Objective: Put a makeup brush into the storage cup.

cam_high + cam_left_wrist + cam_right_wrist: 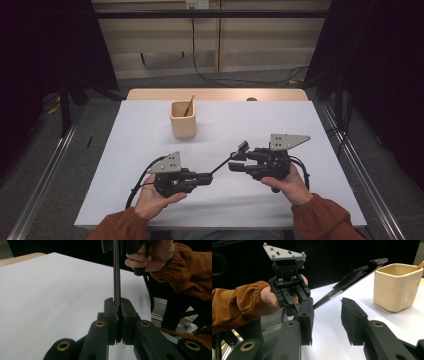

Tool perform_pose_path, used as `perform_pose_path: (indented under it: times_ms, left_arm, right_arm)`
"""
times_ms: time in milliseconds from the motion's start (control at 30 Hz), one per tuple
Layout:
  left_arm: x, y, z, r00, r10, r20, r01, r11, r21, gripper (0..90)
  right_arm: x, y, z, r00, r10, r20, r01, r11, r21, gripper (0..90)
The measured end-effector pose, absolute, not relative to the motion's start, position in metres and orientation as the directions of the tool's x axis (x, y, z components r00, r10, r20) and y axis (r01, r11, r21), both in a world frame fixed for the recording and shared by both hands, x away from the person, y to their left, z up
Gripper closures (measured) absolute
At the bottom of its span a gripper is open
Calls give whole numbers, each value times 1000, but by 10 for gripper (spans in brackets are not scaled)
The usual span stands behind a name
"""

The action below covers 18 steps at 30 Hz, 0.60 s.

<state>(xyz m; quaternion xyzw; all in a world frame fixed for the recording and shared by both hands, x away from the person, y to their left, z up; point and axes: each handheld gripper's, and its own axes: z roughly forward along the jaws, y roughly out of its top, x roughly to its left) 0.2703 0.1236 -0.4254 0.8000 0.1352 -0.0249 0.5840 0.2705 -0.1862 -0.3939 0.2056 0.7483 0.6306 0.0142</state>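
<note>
A long black pen (227, 160) hangs above the white table (300, 125), slanting up to the right. My left gripper (209, 177) is shut on its lower end; in the left gripper view the pads (111, 315) clamp the pen (116, 277). My right gripper (235, 162) faces left at the pen's upper part. In the right gripper view its jaws (327, 315) stand open, and the pen (352, 277) runs across beyond the gap, touching neither pad. The left gripper (298, 302) holds the far end there.
A cream square cup (183, 120) with a wooden pencil (189, 106) in it stands at the back middle of the table, also the cup (395, 287) at the right. Metal rails run along both sides of the table.
</note>
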Motion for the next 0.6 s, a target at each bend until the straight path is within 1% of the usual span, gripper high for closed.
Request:
perform_pose_path:
  times_ms: [133,367,600]
  left_arm:
    - [270,123,-426,964,178,-195,241,-294,925,853]
    - [270,122,-427,964,180,-194,242,-298,924,852]
    - [270,121,-428,966,176,-192,239,-306,922,852]
  right_arm:
    - [271,-186,-393,-916,323,237,287,118,950,647]
    - [271,-185,-392,-920,308,242,287,109,952,723]
    - [271,-184,-393,-920,303,248,292,112,950,759]
